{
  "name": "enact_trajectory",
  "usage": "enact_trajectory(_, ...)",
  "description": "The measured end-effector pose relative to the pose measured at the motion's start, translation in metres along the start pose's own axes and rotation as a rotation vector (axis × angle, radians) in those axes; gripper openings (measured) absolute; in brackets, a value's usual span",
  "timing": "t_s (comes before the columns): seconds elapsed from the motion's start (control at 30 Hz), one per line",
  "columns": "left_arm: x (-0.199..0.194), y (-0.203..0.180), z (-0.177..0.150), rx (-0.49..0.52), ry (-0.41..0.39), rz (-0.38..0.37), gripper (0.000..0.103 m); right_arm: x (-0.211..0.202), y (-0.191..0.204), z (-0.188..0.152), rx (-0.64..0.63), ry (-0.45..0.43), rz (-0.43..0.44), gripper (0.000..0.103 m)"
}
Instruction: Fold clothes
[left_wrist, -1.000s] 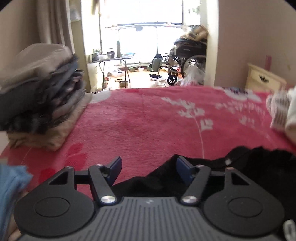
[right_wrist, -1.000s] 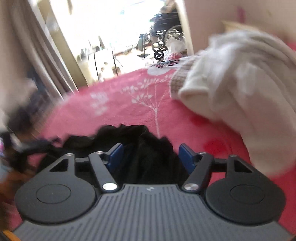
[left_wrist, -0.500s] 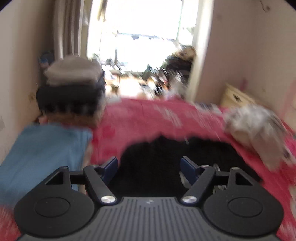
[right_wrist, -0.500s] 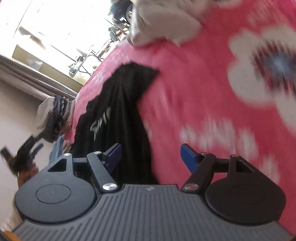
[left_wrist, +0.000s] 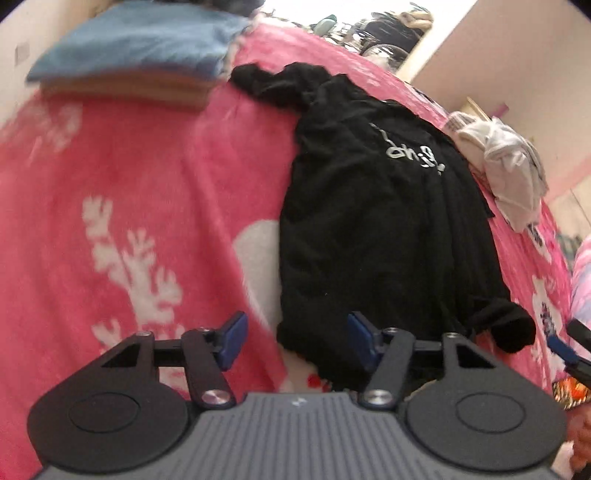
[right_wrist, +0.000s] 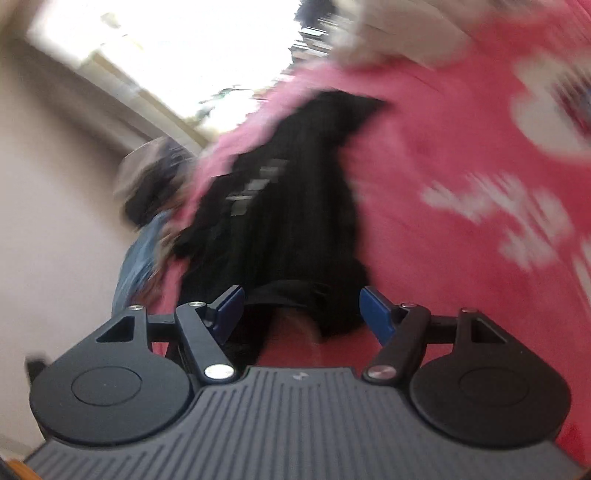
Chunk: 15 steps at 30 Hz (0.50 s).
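Because folding needs a flat, soft surface, the pink blanket (left_wrist: 147, 192) covered the whole bed and carried everything. On it the black shirt (left_wrist: 376, 229) lay stretched lengthwise, one end toward twelve o'clock and its near hem toward six, presumably laid out so both ends could be reached. A folded blue garment (left_wrist: 140, 44) sat on a tan one at eleven o'clock, likely finished pieces set aside; a white heap (left_wrist: 506, 166) waited at two o'clock. The left gripper (left_wrist: 295, 336) hung over the near hem, its jaws having just narrowed yet apart, the hem's corner between them unpinched. The right gripper (right_wrist: 301, 308) stood apart over the shirt's other end, gripping nothing.
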<state>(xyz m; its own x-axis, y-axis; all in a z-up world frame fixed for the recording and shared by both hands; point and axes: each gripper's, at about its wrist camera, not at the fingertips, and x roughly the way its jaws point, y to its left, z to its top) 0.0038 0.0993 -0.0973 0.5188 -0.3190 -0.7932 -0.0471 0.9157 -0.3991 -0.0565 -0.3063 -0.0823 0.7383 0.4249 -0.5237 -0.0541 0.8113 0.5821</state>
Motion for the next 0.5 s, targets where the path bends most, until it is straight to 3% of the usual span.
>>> enact_trajectory(0.2,0.010,0.013,0.010,-0.030,0.007,-0.060,0.046,0.040,0.103,-0.036,-0.542,0.123,0.127,0.069)
enact_trajectory(0.4,0.028,0.022,0.019,-0.078,0.084,-0.126,0.024,0.118,0.167,-0.084,-0.821,0.285,0.233,0.066)
enact_trajectory(0.5,0.035,0.025,0.022,-0.111,0.115,-0.168,0.016,0.153,0.180,-0.112,-0.955,0.388,0.201,0.054)
